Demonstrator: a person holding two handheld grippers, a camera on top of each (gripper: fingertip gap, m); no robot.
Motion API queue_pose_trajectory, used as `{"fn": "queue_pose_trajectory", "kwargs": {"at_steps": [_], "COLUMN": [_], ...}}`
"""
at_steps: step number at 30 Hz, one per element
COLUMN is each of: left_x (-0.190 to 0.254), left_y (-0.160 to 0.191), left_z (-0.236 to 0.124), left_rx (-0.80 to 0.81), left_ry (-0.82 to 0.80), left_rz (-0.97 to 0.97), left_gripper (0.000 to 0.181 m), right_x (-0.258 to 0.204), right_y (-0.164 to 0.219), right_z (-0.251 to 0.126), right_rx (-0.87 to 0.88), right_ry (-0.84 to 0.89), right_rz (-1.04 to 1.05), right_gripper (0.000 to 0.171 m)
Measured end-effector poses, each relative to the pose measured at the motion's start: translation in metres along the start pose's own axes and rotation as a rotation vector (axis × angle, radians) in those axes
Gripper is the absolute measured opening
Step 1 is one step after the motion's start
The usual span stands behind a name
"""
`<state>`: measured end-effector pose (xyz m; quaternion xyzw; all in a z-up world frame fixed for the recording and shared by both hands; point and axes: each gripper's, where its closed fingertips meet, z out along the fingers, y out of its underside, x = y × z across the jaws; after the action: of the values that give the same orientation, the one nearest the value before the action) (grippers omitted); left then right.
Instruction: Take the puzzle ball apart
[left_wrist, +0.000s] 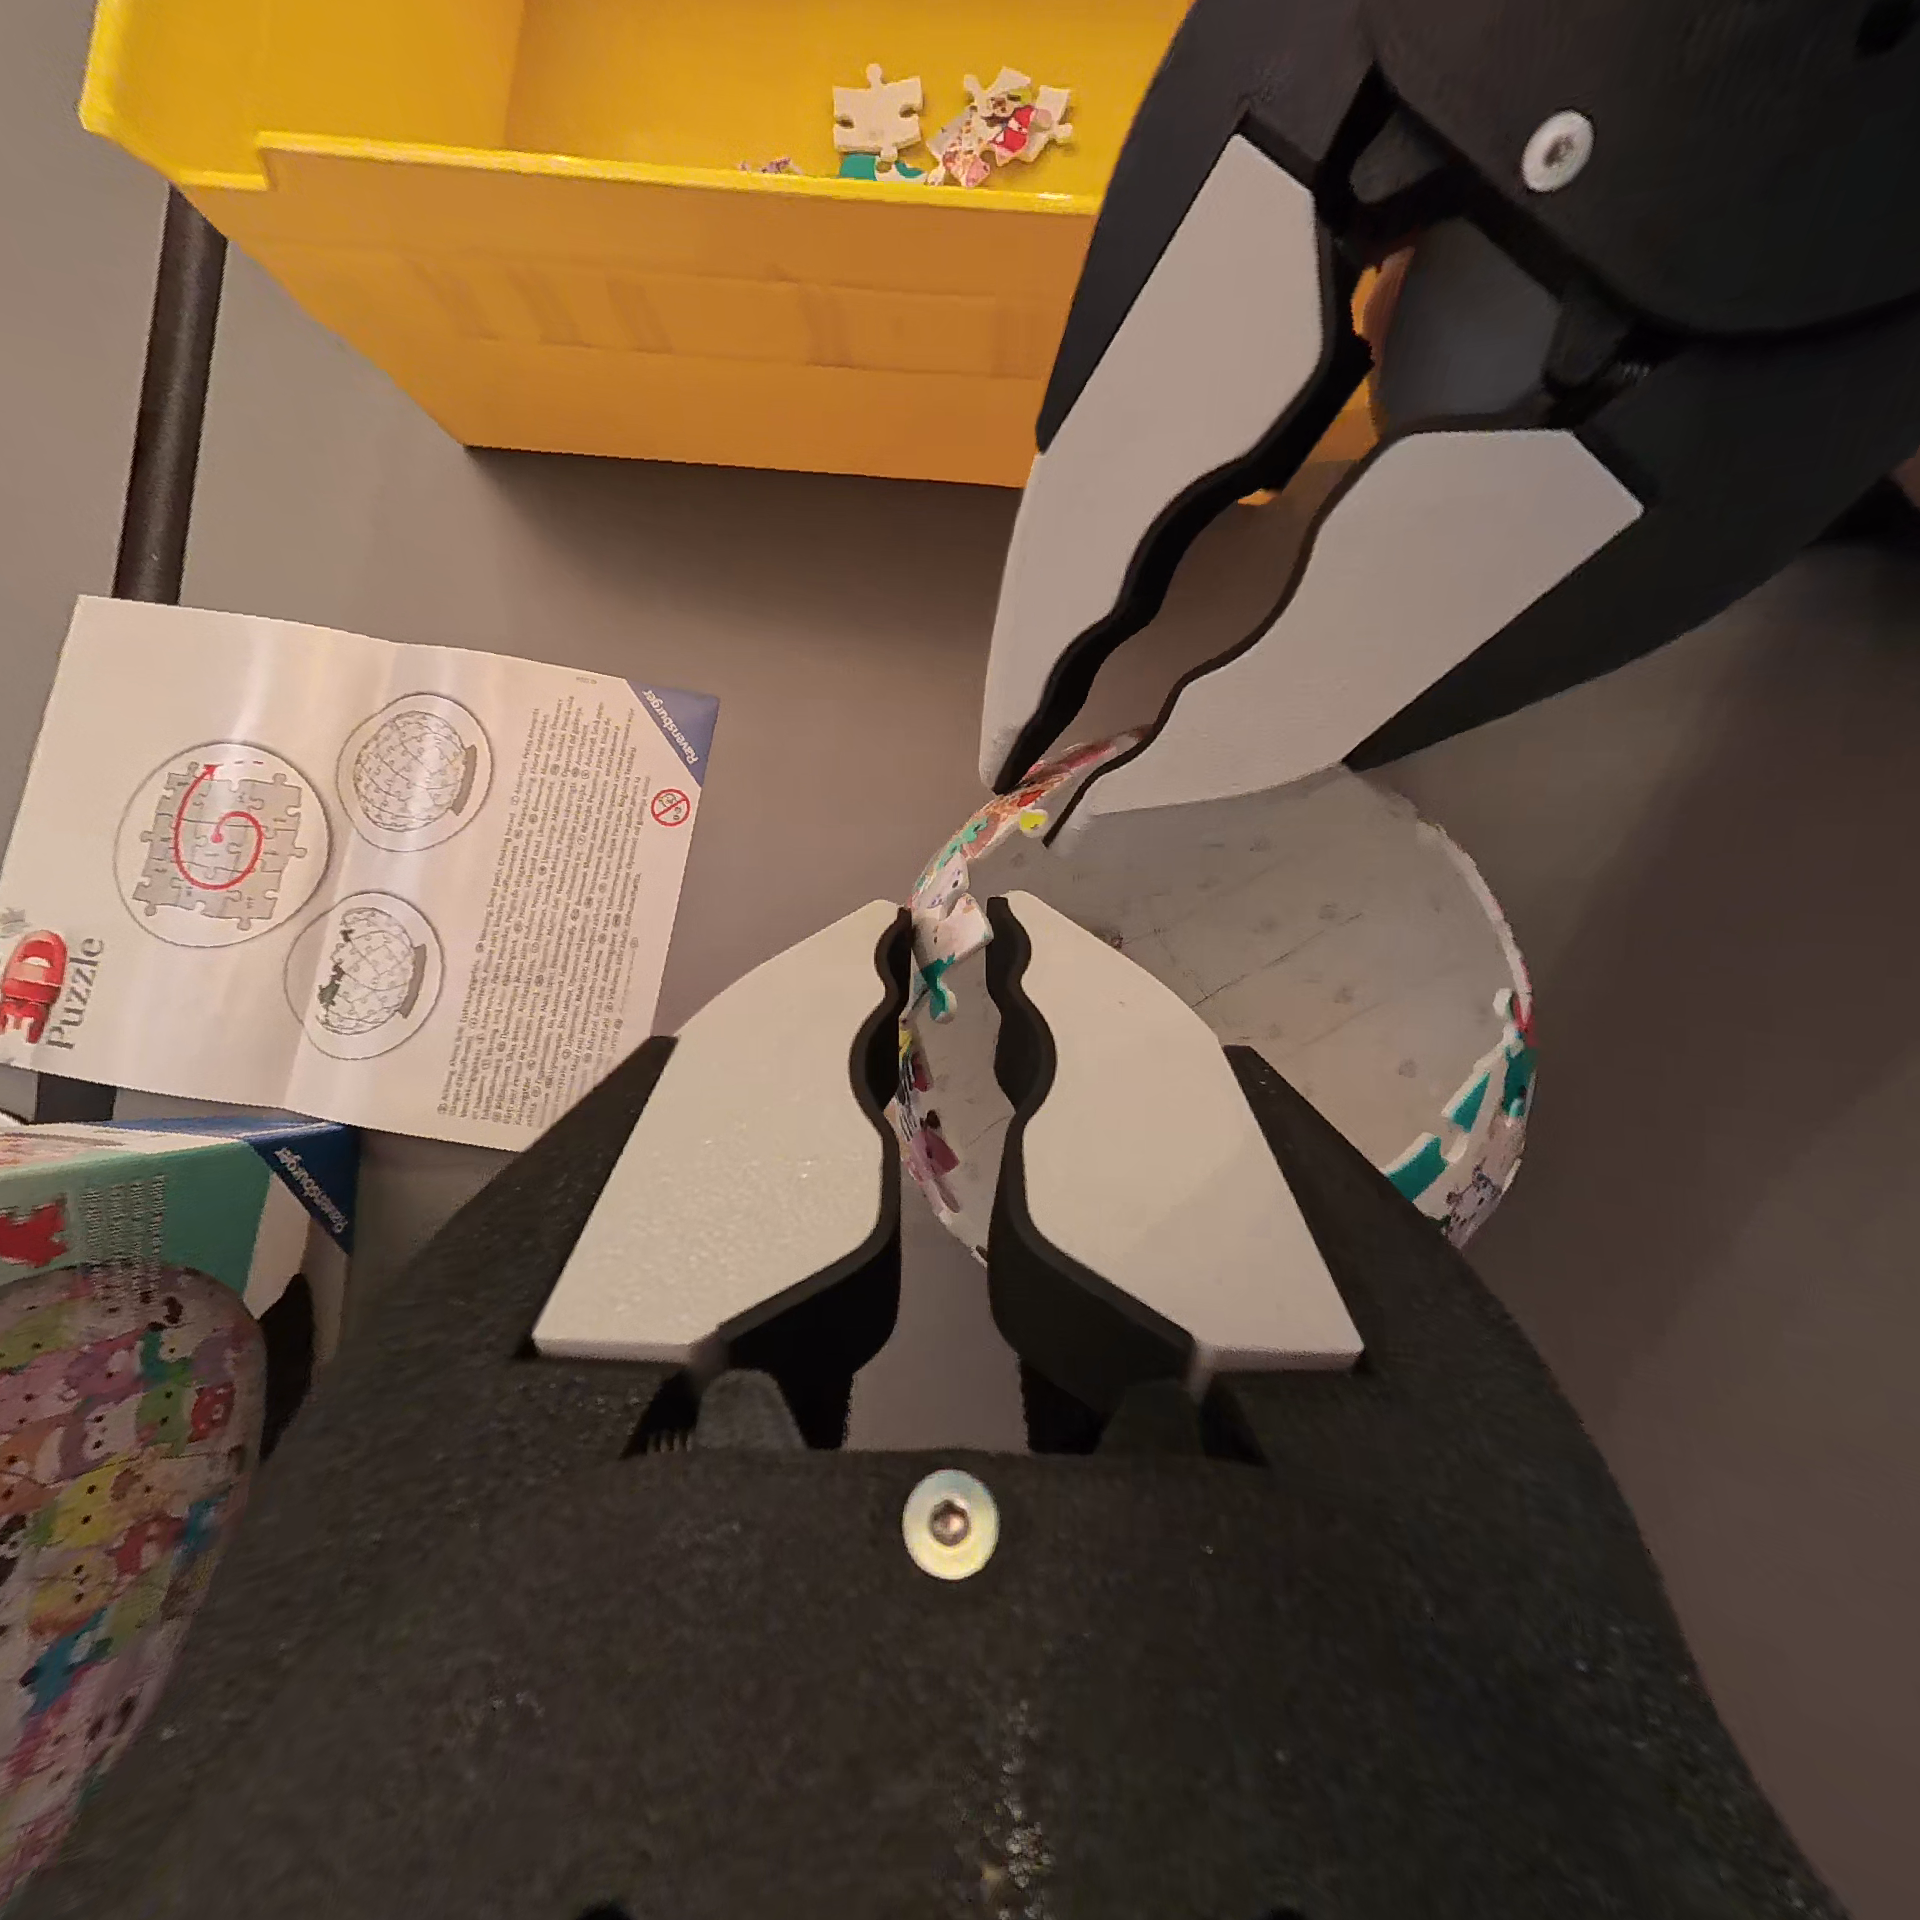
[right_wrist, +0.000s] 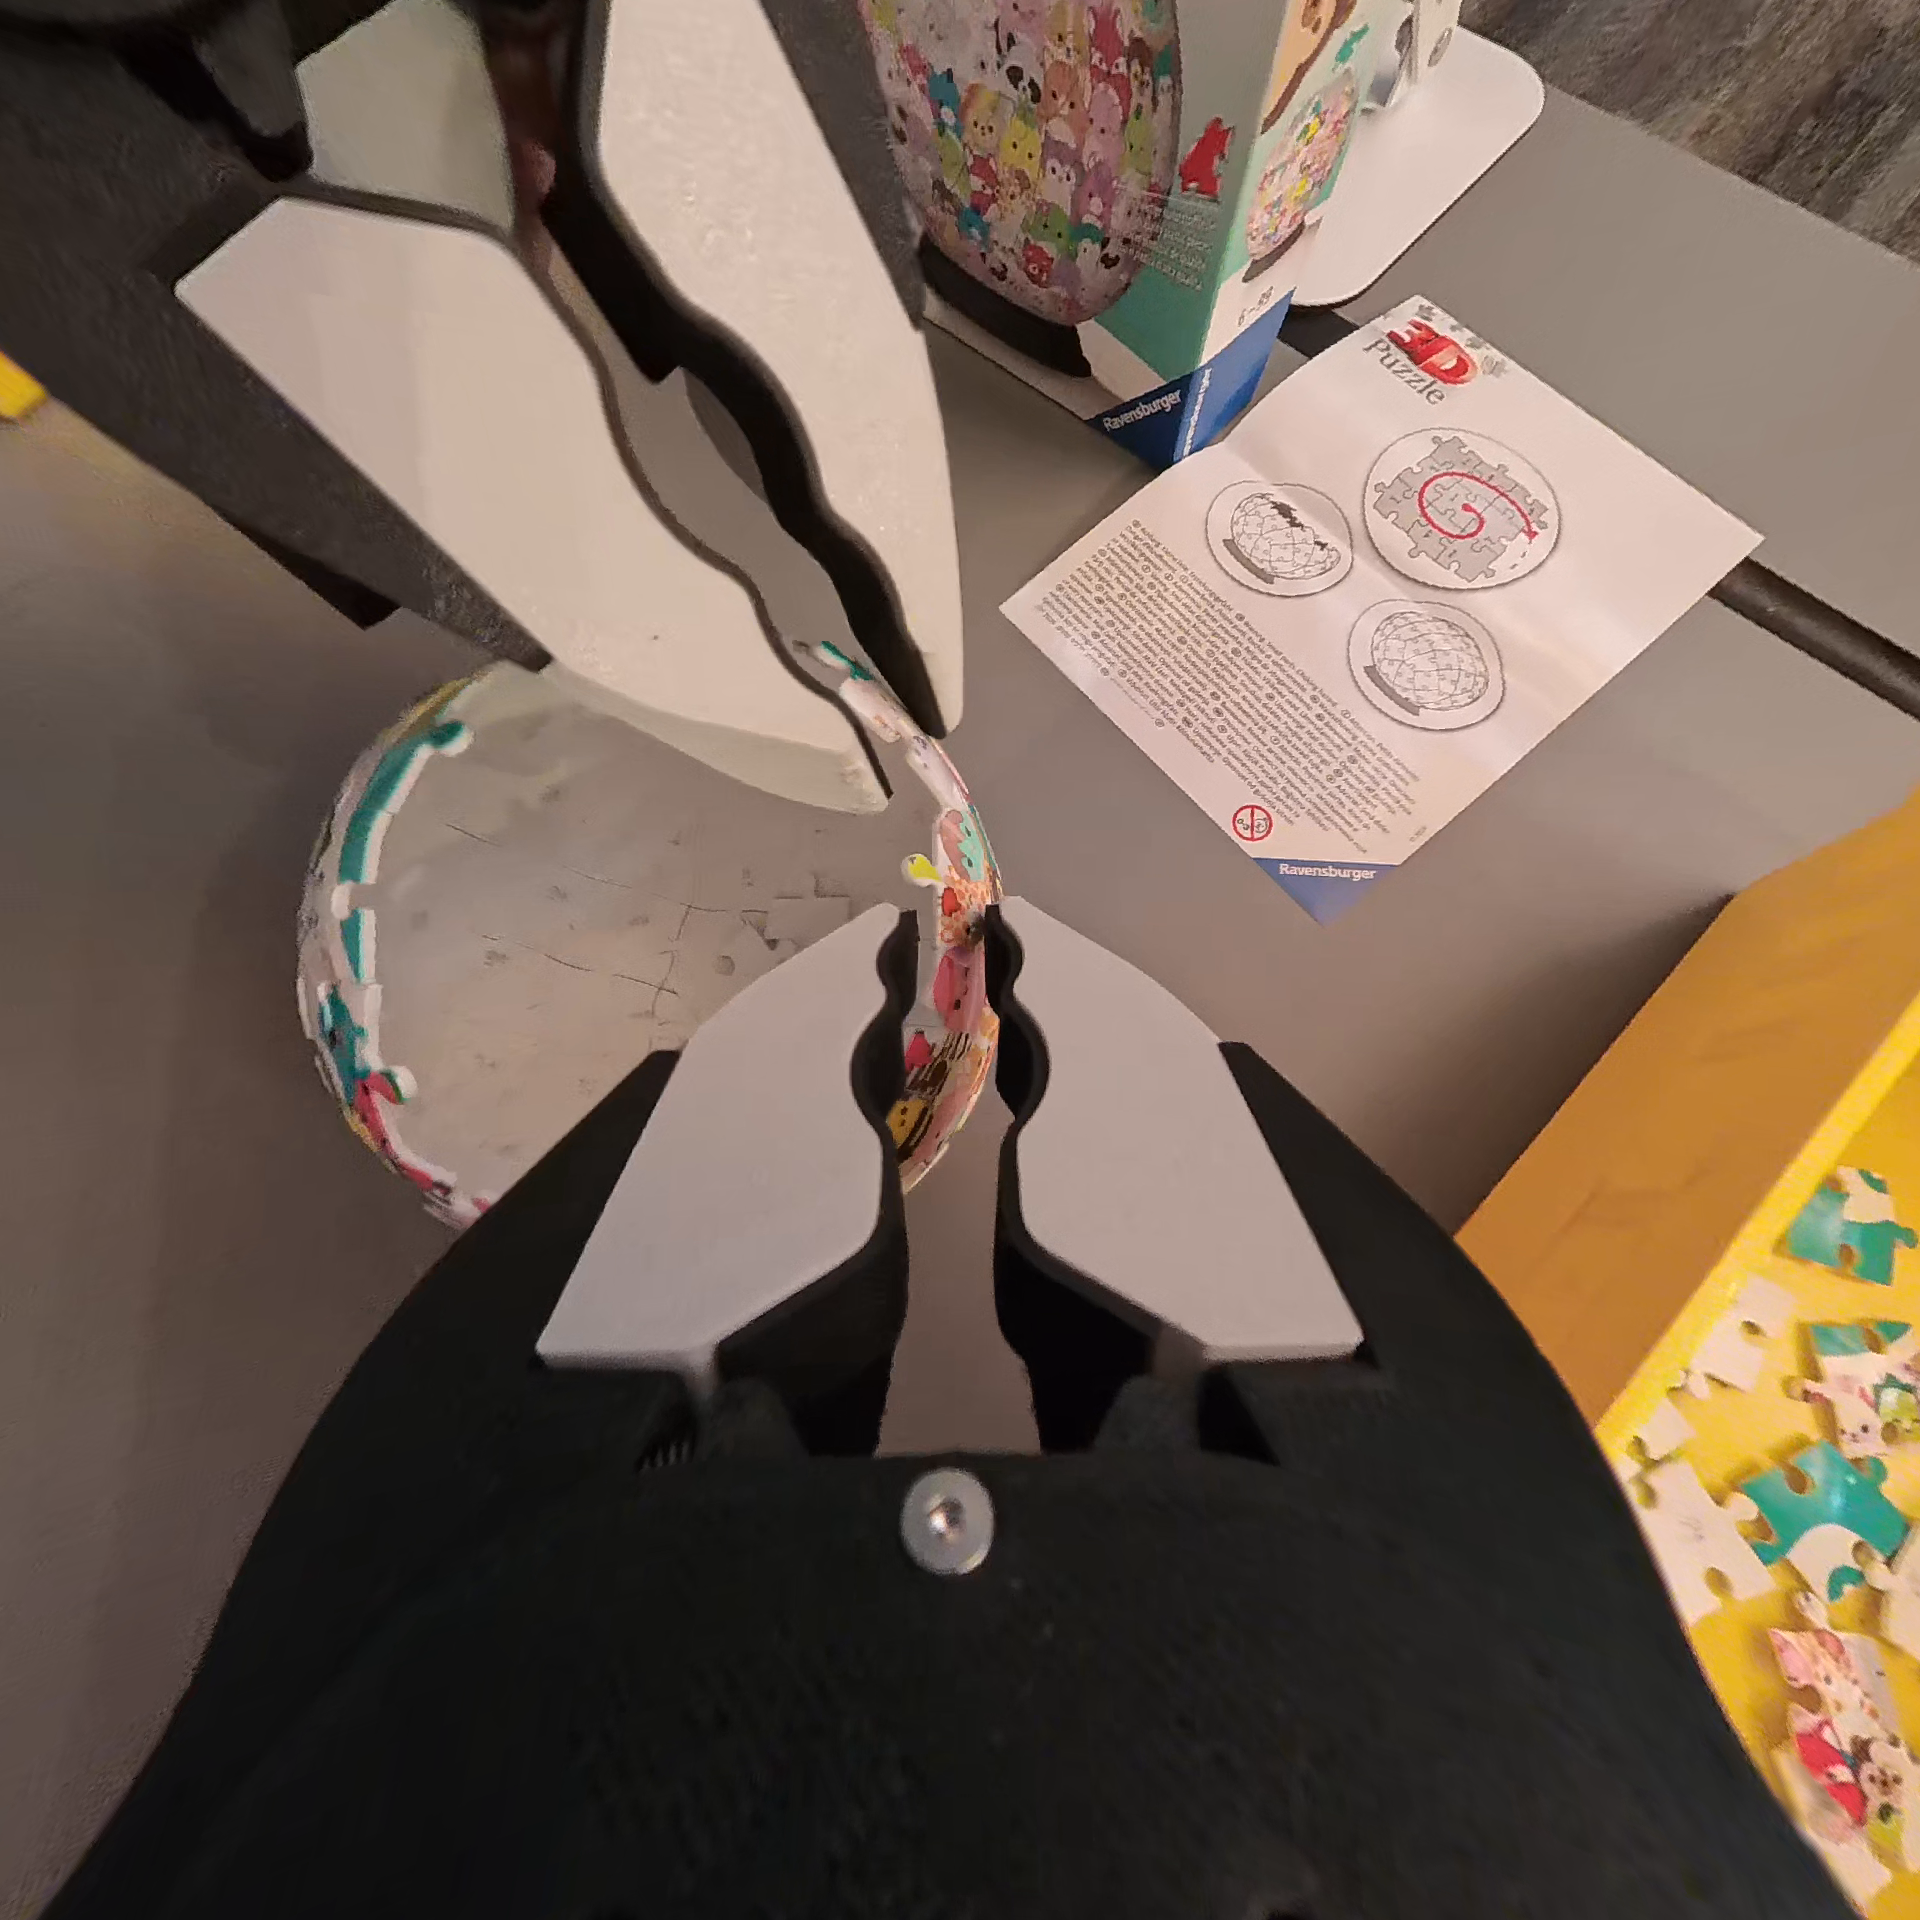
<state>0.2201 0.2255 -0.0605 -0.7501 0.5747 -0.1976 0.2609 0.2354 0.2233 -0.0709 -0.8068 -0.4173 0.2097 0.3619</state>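
The puzzle ball (left_wrist: 1299, 956) is an open half shell on the grey table, white inside with a colourful jagged rim; it also shows in the right wrist view (right_wrist: 582, 935). My left gripper (left_wrist: 951, 920) is shut on the near rim of the shell, with a rim piece between its tips. My right gripper (left_wrist: 1039, 805) comes in from the upper right and is shut on the same rim just beyond. In the right wrist view my right gripper (right_wrist: 951, 920) pinches the colourful rim, and the left gripper (right_wrist: 904, 748) pinches it right beside.
A yellow bin (left_wrist: 644, 291) stands behind with loose puzzle pieces (left_wrist: 935, 125) in it; it also shows at the right (right_wrist: 1704, 1091) with pieces (right_wrist: 1829, 1507). An instruction leaflet (left_wrist: 343, 862) (right_wrist: 1382, 613) and the puzzle box (left_wrist: 135, 1195) (right_wrist: 1174, 208) lie to the side. The tips of both grippers are at nearly the same place.
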Motion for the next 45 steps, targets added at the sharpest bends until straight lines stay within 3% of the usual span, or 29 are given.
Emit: {"fn": "queue_pose_trajectory", "kwargs": {"at_steps": [15,19,27,33,39,43,45], "left_x": [0.003,0.005,0.001,-0.008,-0.009,-0.01,-0.011], "left_y": [0.005,-0.005,0.007,0.015,0.018,0.02,0.021], "left_z": [-0.001,-0.009,0.002,0.006,0.001,0.0,0.001], "left_rx": [0.012,0.005,-0.221,-0.288,-0.236,-0.205,-0.185], "left_ry": [0.262,0.181,0.027,-0.045,-0.054,-0.062,-0.065], "left_rz": [-0.173,-0.018,0.188,0.26,0.284,0.308,0.308], "left_gripper": [0.018,0.02,0.026,0.007,0.006,0.004,0.003], "right_x": [-0.004,-0.004,-0.004,-0.004,-0.004,-0.01,-0.009], "right_y": [0.001,0.0,-0.005,-0.009,-0.013,-0.025,-0.025], "right_z": [0.002,0.003,0.003,0.007,0.011,0.005,0.002], "right_rx": [-0.021,0.007,0.039,0.032,-0.035,0.08,0.085], "right_ry": [0.068,0.011,-0.011,-0.061,-0.081,-0.218,-0.248], "right_rz": [-0.173,-0.076,-0.074,-0.108,-0.118,0.103,0.109], "right_gripper": [0.012,0.012,0.013,0.014,0.015,0.016,0.017]}}
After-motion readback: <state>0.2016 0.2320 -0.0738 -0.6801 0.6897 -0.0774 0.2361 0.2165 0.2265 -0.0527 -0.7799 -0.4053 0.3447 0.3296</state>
